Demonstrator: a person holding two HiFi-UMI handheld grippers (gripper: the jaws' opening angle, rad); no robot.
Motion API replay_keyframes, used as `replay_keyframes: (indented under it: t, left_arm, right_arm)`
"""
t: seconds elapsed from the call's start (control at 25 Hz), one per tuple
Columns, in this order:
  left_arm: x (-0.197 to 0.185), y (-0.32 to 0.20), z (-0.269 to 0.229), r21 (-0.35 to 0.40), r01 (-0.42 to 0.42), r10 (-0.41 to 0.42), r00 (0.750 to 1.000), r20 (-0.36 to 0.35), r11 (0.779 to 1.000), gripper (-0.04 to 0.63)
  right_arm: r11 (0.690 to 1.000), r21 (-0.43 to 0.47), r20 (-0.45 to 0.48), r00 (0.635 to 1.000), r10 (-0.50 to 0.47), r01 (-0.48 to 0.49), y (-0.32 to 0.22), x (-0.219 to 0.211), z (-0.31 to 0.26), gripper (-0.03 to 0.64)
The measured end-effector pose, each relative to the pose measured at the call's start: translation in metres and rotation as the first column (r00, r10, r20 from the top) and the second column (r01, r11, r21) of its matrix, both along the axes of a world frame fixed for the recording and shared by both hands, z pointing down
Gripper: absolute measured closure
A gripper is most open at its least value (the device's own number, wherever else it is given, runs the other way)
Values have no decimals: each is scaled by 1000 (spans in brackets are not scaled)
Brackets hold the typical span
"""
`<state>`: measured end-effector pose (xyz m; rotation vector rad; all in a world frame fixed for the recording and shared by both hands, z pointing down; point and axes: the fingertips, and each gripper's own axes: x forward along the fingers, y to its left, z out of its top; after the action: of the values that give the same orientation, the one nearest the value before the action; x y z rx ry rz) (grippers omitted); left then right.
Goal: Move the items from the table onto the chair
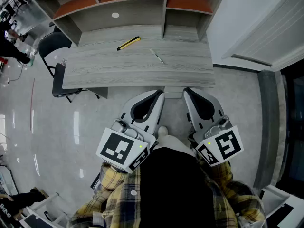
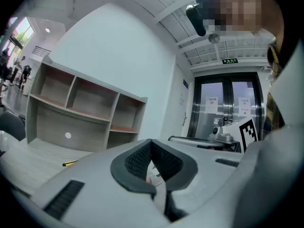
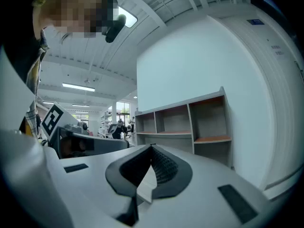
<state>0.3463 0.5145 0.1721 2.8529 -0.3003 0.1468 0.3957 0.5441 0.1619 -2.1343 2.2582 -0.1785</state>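
On the grey wooden table [image 1: 114, 72] lie a yellow-and-black pen-like item [image 1: 128, 43] and, to its right, a thin pale stick-like item [image 1: 156, 56]. A black chair [image 1: 58, 79] stands at the table's left end. My left gripper [image 1: 160, 95] and right gripper [image 1: 186, 91] hang side by side in front of the table's near edge, both pointing at it, both shut with nothing between the jaws. The yellow item [image 2: 70, 163] also shows low at the left in the left gripper view, far ahead of the left gripper [image 2: 152, 142]. The right gripper [image 3: 152, 147] faces the shelves.
An open shelf unit [image 1: 128, 4] with orange boards stands along the table's far side. A second black chair [image 1: 52, 42] sits behind the first. A white wall and door frame [image 1: 266, 27] run along the right. The floor is shiny grey.
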Motion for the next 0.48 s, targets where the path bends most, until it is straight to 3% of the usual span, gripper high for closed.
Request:
replay_keyframes:
  t: [0.48]
  left_arm:
    - [13,6,5,-4,24,-24,1000,-17,1000,592]
  right_arm:
    - [1000,1,4,1000,11,-11,16,17,8,600]
